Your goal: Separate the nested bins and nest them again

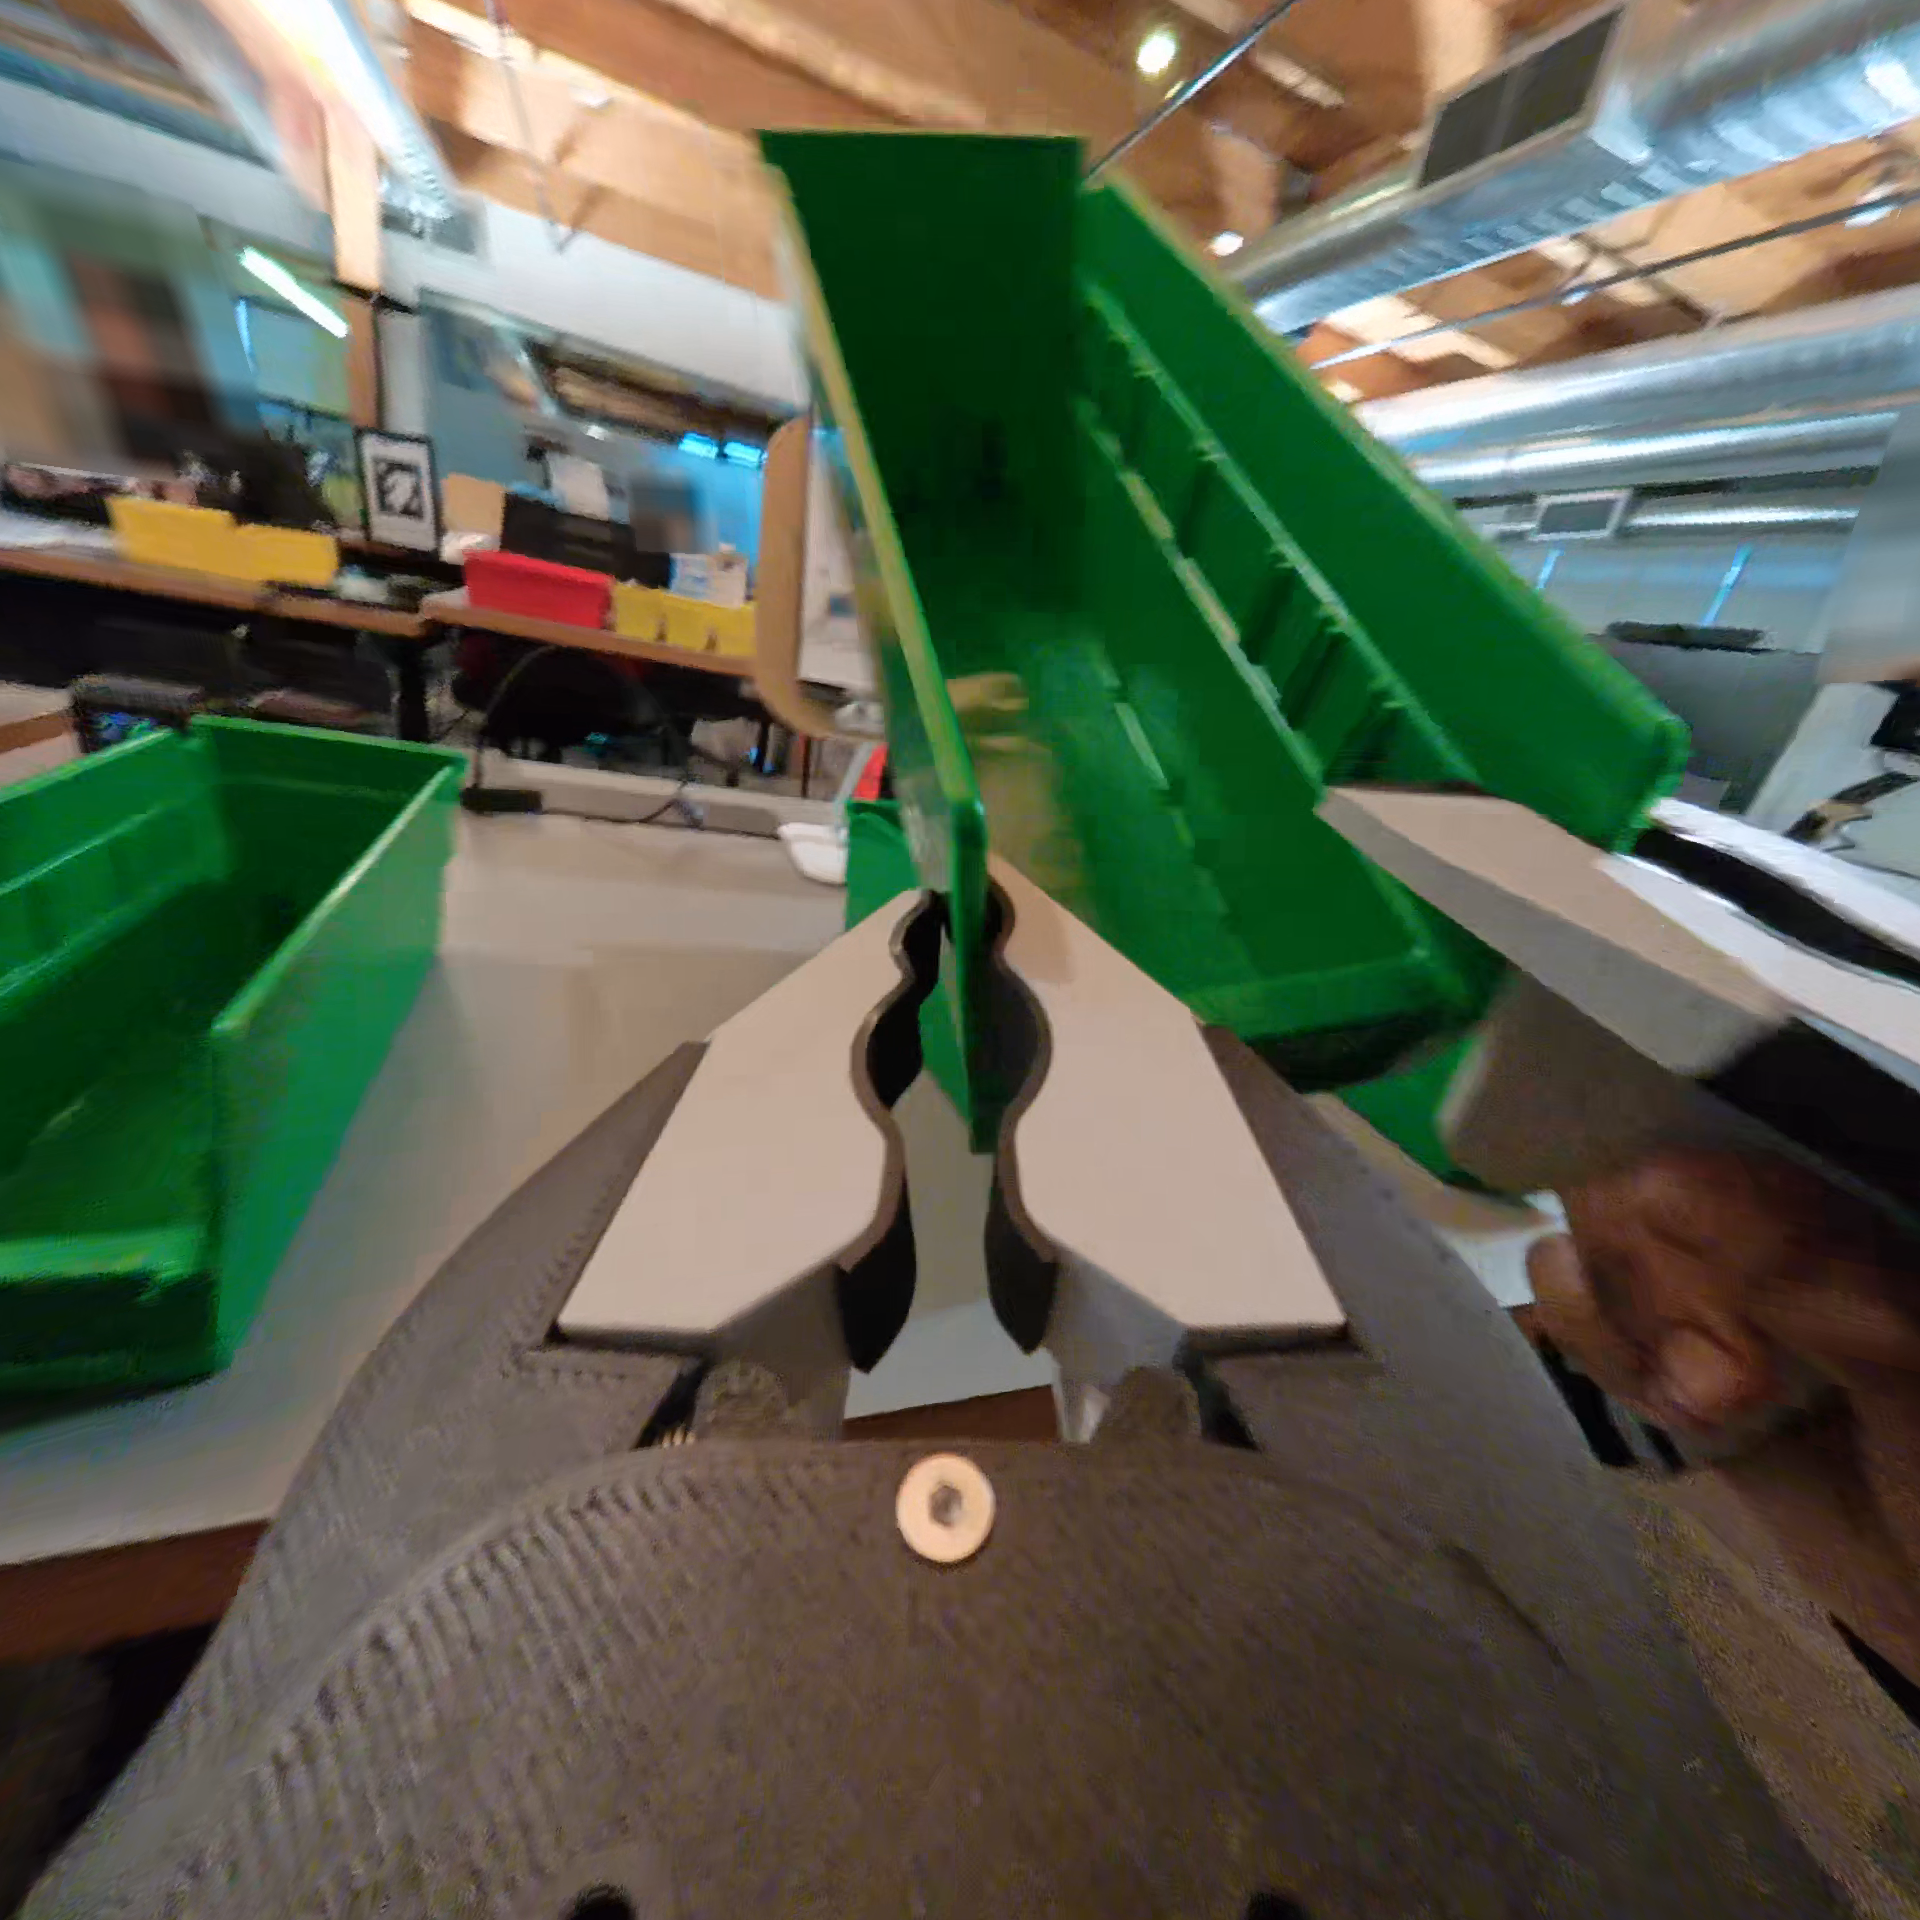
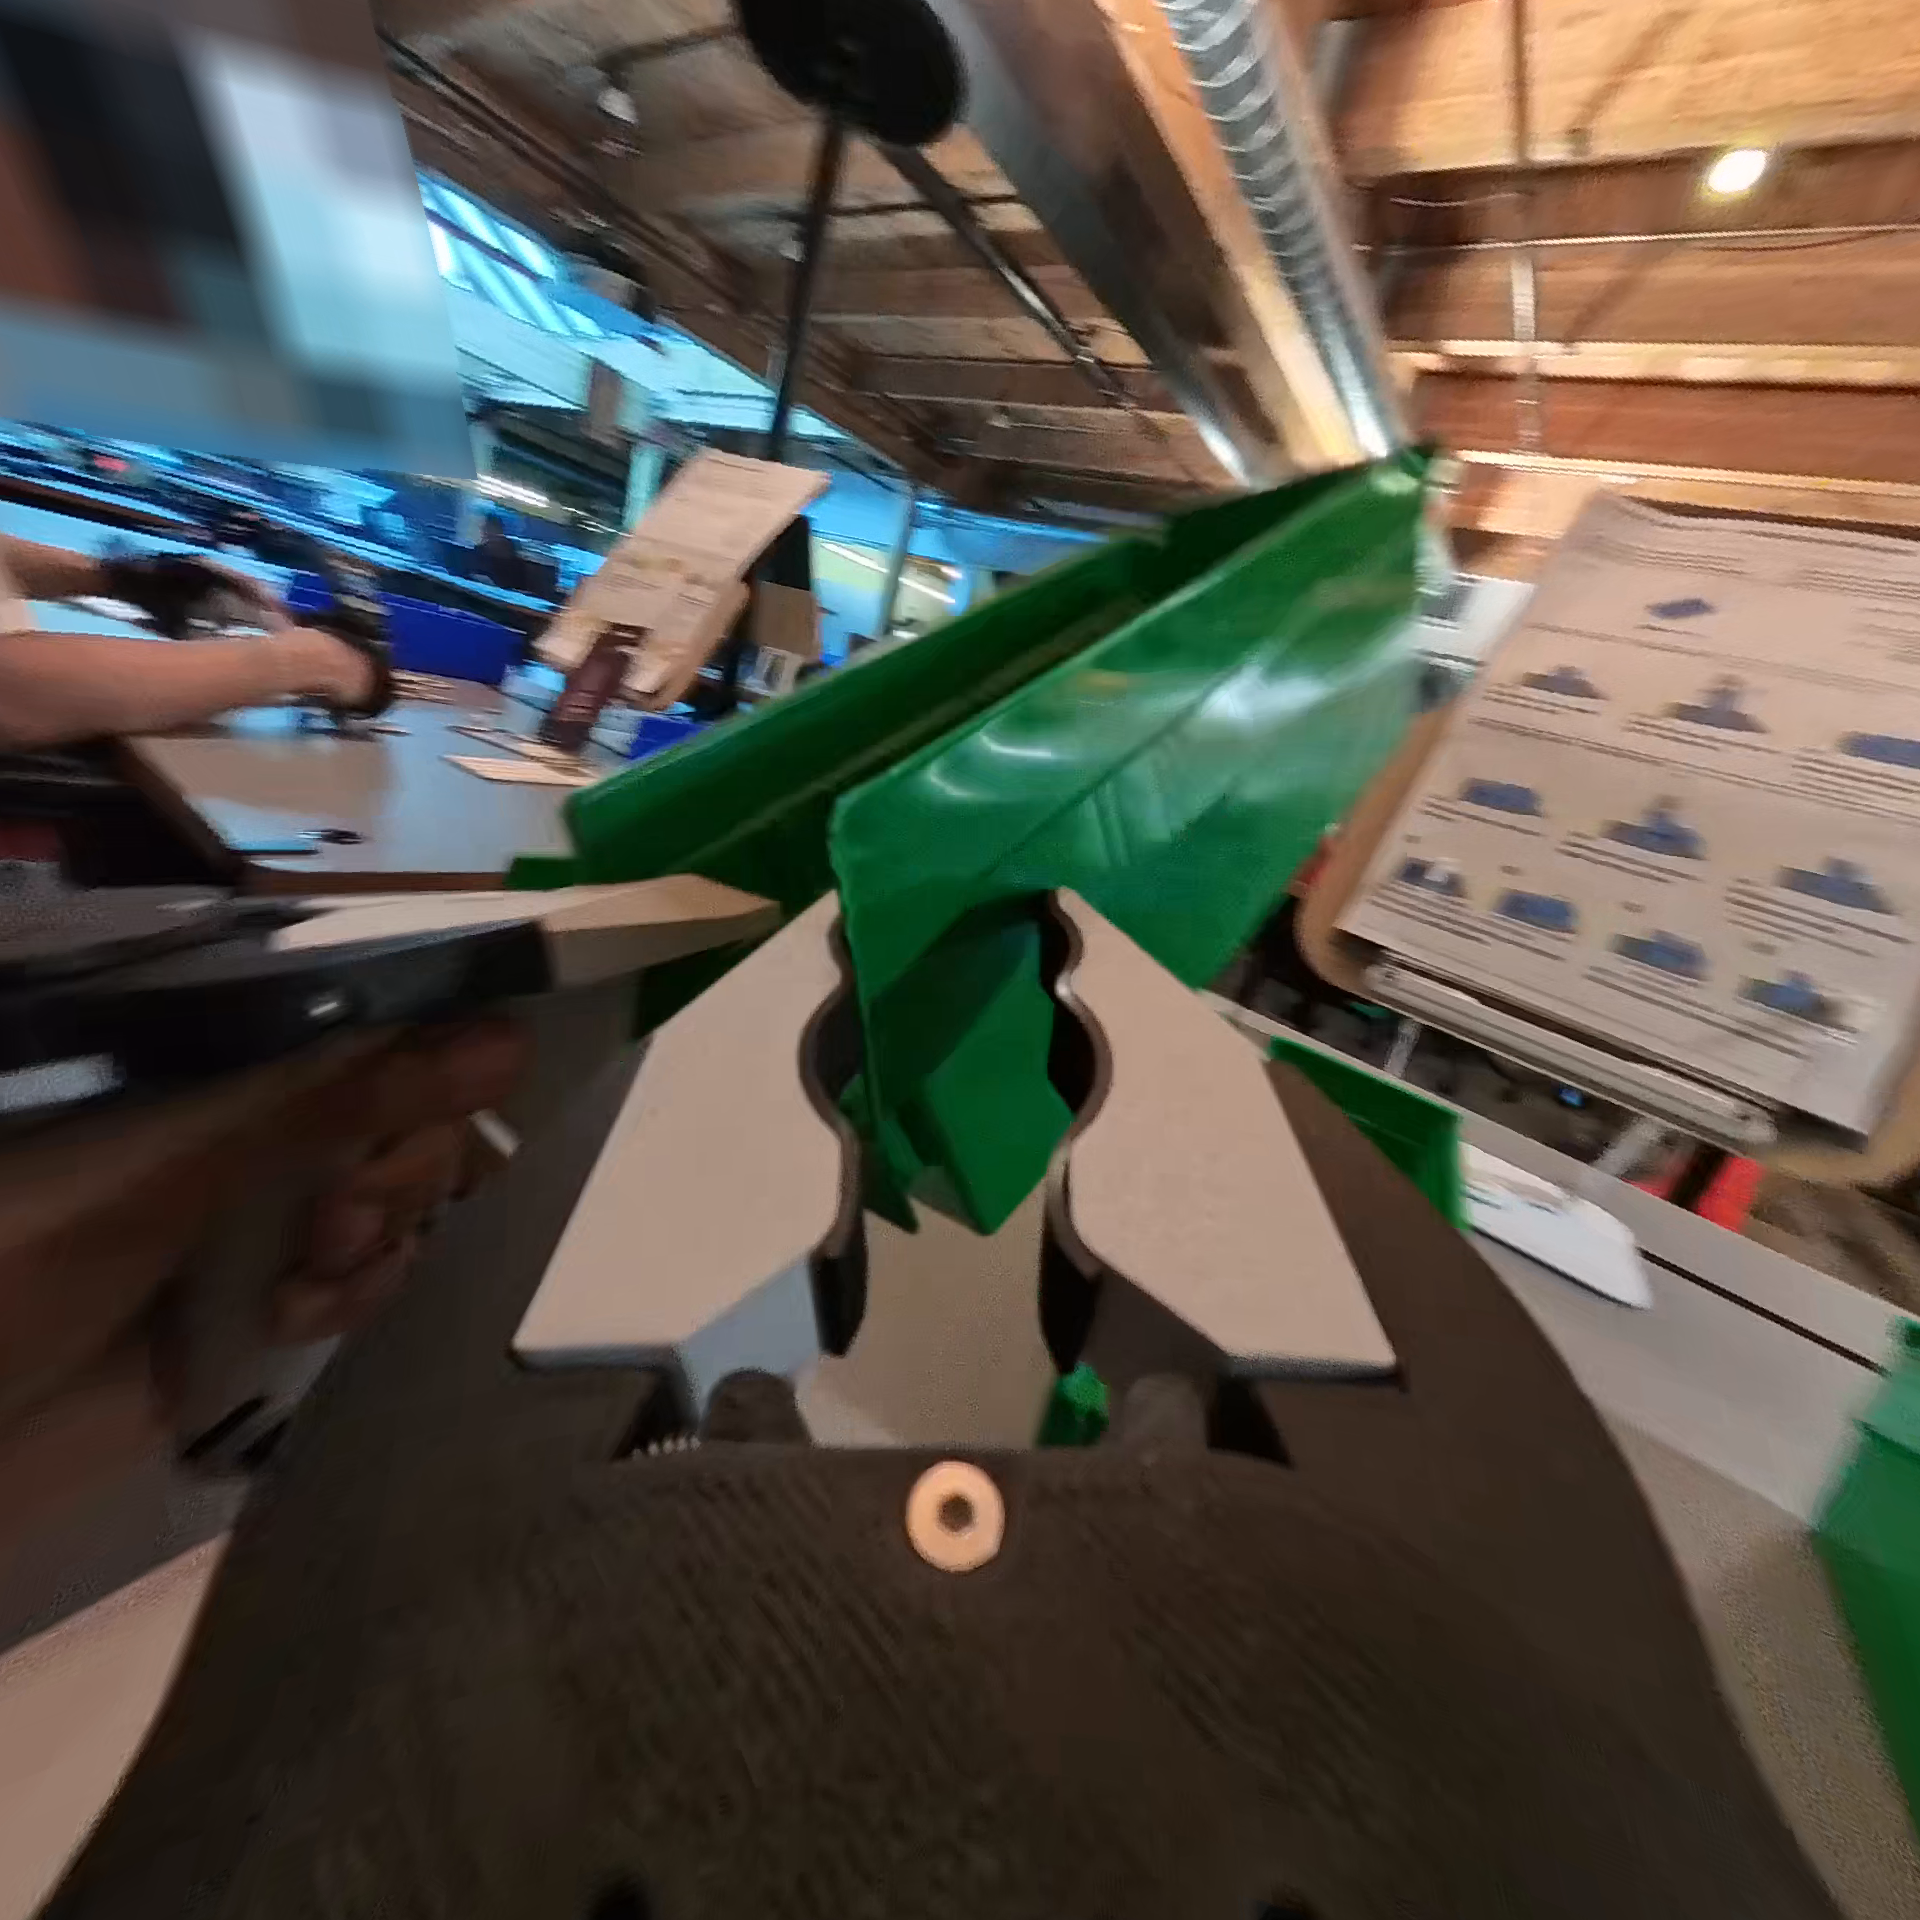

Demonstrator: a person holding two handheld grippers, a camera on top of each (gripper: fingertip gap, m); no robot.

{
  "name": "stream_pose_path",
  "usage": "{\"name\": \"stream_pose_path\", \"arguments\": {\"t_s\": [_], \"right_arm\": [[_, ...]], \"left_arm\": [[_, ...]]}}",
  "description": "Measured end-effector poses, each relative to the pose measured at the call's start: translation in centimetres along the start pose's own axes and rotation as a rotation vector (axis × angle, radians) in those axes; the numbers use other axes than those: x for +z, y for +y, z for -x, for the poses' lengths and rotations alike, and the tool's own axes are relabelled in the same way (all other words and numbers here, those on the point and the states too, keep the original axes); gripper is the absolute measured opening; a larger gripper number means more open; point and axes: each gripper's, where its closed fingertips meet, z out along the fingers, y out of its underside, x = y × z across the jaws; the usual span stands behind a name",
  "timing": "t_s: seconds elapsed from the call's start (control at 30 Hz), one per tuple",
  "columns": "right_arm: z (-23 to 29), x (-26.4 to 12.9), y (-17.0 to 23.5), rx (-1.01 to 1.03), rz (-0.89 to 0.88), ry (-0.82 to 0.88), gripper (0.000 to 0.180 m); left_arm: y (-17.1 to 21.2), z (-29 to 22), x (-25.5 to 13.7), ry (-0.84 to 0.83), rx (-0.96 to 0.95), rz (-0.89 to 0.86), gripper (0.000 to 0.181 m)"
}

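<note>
My left gripper (image 1: 961, 914) is shut on the thin side wall of a green bin (image 1: 1143, 623), which it holds tilted up in the air above the table (image 1: 582, 987). My right gripper (image 2: 951, 914) has the same bin's (image 2: 1122, 748) corner between its fingers. A dark gap shows beside its right finger (image 2: 1143, 1039), so it is open. The right gripper also shows in the left wrist view (image 1: 1538, 987) at the bin's lower right side. The left gripper shows in the right wrist view (image 2: 623, 914) on the left. A second green bin (image 1: 208, 987) stands on the table at the left.
More green bin parts show low on the right (image 2: 1371, 1122) and at the frame's edge (image 2: 1870, 1558). Yellow and red bins (image 1: 540, 587) stand on far desks. A board with printed sheets (image 2: 1662, 779) stands at the right. A person's arm (image 2: 156, 665) is over the far table.
</note>
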Motion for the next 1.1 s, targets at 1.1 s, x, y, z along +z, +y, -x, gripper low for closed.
{"name": "stream_pose_path", "arguments": {"t_s": [1.1], "right_arm": [[2.6, -3.5, 8.4, 0.175, 0.293, -0.197, 0.009]], "left_arm": [[-4.5, 25.1, 1.8, -0.297, 0.076, 0.361, 0.001]]}}
